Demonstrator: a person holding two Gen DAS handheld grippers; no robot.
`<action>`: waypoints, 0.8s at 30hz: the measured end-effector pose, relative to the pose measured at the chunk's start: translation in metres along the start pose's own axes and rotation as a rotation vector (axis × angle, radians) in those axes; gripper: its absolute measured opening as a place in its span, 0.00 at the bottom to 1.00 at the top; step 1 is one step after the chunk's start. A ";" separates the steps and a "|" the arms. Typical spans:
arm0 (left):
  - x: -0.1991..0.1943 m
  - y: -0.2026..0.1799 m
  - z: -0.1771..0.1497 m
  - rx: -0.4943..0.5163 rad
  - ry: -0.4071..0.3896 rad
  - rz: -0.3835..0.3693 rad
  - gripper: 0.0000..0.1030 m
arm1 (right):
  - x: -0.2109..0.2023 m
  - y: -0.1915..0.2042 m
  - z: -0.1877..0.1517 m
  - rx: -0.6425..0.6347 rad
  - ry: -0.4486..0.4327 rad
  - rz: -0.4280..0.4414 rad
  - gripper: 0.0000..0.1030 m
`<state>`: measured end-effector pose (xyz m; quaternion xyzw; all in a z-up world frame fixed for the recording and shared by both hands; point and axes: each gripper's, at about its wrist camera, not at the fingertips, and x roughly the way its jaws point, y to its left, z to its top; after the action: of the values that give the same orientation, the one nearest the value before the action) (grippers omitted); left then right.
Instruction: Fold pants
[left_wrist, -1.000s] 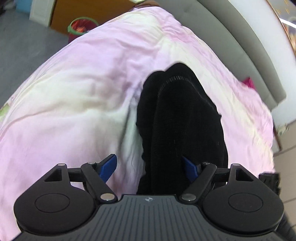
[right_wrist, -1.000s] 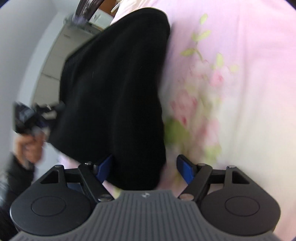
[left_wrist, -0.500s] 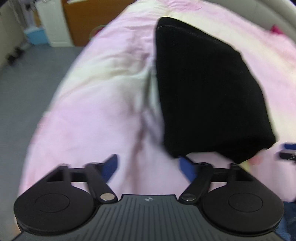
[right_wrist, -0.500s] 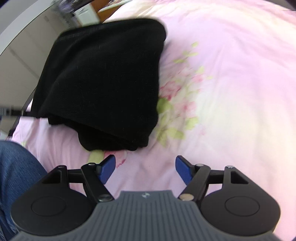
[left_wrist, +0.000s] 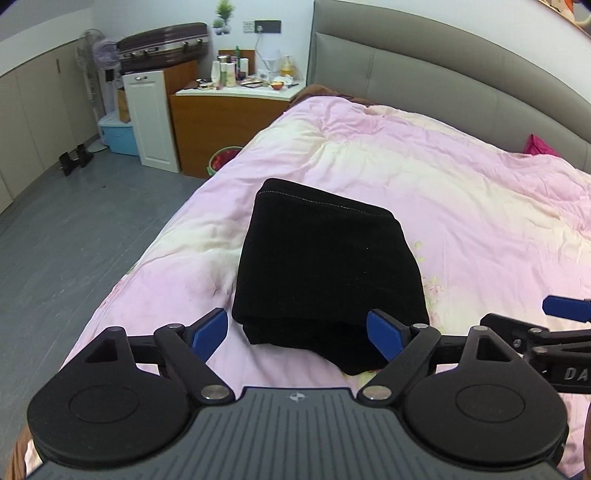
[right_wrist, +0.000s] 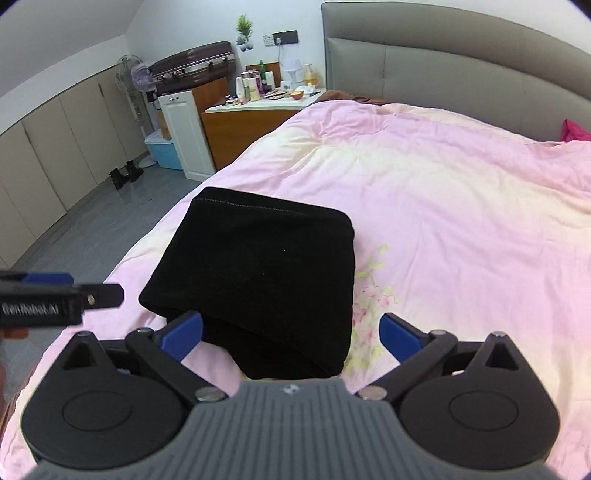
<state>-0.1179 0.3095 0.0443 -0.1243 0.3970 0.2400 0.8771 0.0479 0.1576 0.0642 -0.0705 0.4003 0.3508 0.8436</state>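
The black pants (left_wrist: 325, 273) now sit folded near the bed's (left_wrist: 461, 192) front edge — both tongs (left_wrist: 297, 332) (right_wrist: 291, 334) have pulled back, wide open, holding nothing — looks done.

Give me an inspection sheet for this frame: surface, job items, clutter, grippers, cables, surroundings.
Surface: pink quilt covers the bed, wrinkled.
Job's things: black pants lie folded in a compact stack near the bed's edge.
Clutter: magenta cloth by the headboard.
Grippers: left hand-held gripper open, empty; right hand-held gripper open, empty.
Cables: nothing seen.
Surroundings: grey headboard, nightstand crowded with bottles, suitcase on a cabinet, fan, grey floor.
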 end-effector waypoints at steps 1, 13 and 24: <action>-0.003 -0.002 -0.002 -0.004 0.000 0.003 0.97 | -0.007 0.004 0.001 0.002 0.010 -0.024 0.95; -0.021 -0.032 -0.018 0.063 0.043 0.060 0.97 | -0.038 0.008 -0.049 0.128 0.030 -0.033 0.95; -0.028 -0.048 -0.023 0.097 0.027 0.050 0.97 | -0.052 -0.004 -0.055 0.142 0.017 -0.074 0.95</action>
<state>-0.1236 0.2500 0.0512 -0.0750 0.4232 0.2408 0.8702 -0.0066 0.1046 0.0640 -0.0285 0.4286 0.2895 0.8554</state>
